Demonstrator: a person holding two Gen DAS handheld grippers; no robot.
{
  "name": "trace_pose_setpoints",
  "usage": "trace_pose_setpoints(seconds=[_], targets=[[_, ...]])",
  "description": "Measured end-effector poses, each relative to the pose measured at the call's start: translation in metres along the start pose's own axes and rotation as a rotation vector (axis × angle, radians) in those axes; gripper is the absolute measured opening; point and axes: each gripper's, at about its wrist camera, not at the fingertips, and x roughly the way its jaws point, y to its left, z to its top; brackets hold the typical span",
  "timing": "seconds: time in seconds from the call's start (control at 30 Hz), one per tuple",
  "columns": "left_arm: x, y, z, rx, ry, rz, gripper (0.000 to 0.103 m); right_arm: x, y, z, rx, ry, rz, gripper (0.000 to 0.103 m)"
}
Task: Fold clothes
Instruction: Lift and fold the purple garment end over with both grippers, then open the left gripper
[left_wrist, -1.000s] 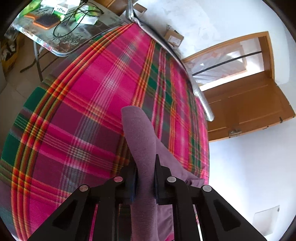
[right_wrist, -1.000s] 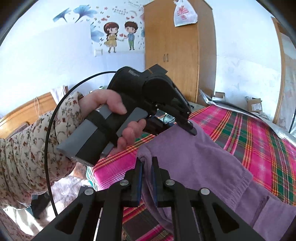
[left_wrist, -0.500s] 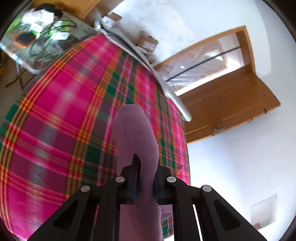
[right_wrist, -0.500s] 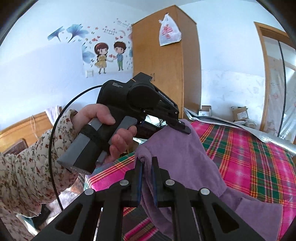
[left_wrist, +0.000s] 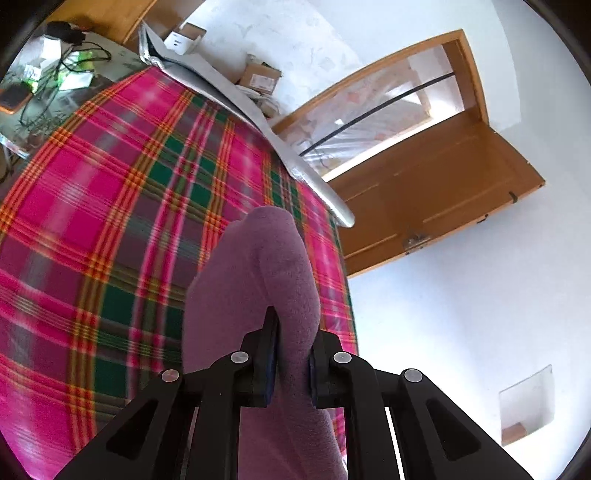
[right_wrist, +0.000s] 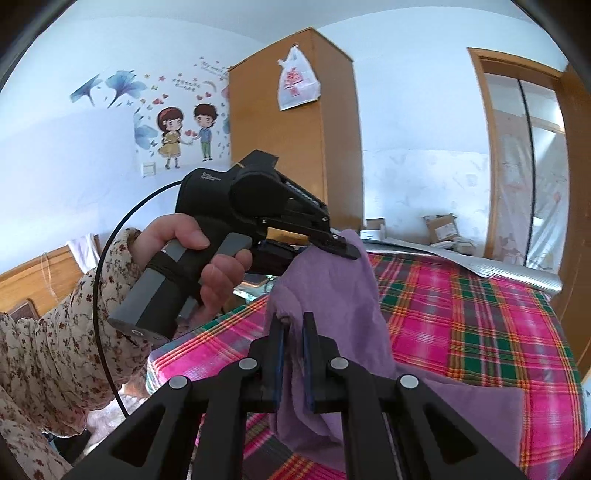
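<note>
The purple garment (right_wrist: 332, 295) has risen higher above the bed (left_wrist: 110, 221); both hand-held grippers, left (left_wrist: 291, 354) and right (right_wrist: 293, 343), stay clamped on its edge, ready for folding over.

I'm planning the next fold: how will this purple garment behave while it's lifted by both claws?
Probably floppy: the purple garment droops over the right claw and trails down onto the plaid bedspread. It looks like thick fleece bulging past the left claw, so it likely resists slipping. Between the two pinches it would probably sag rather than stay flat.
</note>
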Motion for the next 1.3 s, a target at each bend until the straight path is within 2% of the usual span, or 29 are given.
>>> trace_pose_setpoints(seconds=[0.53,1.0,1.3], targets=[[0.052,-0.056,-0.008,0.077,0.079,-0.005,0.013,-0.036,-0.054,-0.005,0.114,-0.040,-0.082,0.009],[0.115,-0.087,-0.026,0.131,0.172,0.022,0.013,-0.058,-0.102,-0.032,0.208,-0.017,-0.163,0.009],[0.152,-0.092,-0.038,0.141,0.231,0.045,0.013,-0.065,-0.133,-0.052,0.277,0.017,-0.213,0.009]])
